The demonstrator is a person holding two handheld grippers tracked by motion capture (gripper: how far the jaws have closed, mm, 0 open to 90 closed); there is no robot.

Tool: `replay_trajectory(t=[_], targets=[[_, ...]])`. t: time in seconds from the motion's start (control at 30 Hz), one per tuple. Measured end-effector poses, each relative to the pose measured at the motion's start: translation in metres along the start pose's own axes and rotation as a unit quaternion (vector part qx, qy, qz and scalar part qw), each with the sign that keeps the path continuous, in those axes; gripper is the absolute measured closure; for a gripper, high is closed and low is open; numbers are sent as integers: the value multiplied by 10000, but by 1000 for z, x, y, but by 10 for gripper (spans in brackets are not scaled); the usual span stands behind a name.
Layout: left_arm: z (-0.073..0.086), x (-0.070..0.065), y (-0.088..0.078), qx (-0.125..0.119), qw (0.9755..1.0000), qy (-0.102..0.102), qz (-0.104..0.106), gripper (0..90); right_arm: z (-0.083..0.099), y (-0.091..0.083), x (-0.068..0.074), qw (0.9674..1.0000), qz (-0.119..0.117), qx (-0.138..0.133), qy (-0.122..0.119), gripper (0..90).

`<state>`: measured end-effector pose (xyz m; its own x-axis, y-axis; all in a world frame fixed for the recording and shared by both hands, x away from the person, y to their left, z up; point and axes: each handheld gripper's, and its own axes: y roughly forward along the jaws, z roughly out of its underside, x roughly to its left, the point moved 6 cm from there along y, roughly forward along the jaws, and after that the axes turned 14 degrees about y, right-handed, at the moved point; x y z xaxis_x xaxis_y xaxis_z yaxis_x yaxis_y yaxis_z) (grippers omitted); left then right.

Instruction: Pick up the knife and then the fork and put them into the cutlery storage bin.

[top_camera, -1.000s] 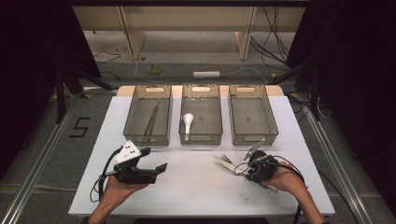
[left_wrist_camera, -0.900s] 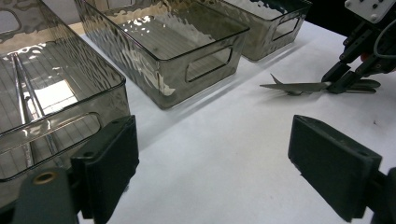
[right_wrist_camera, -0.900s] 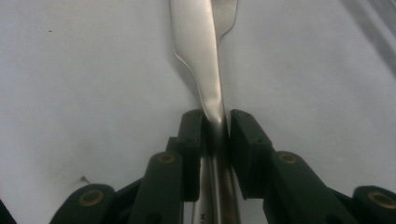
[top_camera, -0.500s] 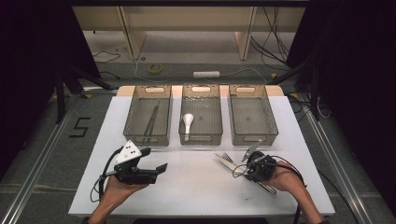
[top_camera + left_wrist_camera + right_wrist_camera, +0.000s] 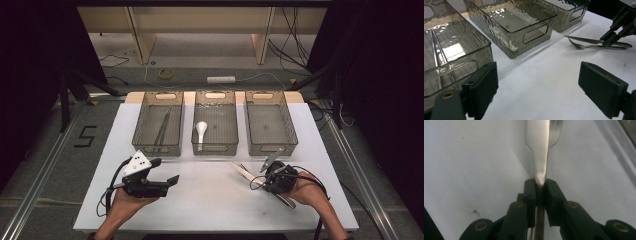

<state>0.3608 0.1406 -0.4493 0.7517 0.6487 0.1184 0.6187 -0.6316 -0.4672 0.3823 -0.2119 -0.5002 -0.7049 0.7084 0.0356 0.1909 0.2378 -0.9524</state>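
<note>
A knife [image 5: 537,150] is clamped between the closed jaws of the right gripper [image 5: 540,186], low over the white table [image 5: 210,200] beside a fork [image 5: 596,46], while the left gripper [image 5: 537,85] is held wide open and empty before 3 bins [image 5: 215,125].

The right claw [image 5: 540,187] has just been closing; its jaws now pinch the knife [image 5: 537,150].
</note>
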Motion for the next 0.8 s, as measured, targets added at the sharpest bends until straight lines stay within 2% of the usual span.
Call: replay_trajectory(t=[0.17,0.37,0.7,0.8], targets=[[0,0,0,-25,10000,-22,-18,156,-2,-9,0,9999,-31,-141,68,809],[-1,1,-1,-41,10000,-14,-34,156,-8,-20,-7,9992,-85,-368,103,809],[-1,4,-3,-158,9997,-156,-46,156,-24,-36,-23,9967,-174,-714,341,809],[-1,4,-3,-168,9997,-159,-66,156,-36,-43,-30,9949,-198,-892,417,809]])
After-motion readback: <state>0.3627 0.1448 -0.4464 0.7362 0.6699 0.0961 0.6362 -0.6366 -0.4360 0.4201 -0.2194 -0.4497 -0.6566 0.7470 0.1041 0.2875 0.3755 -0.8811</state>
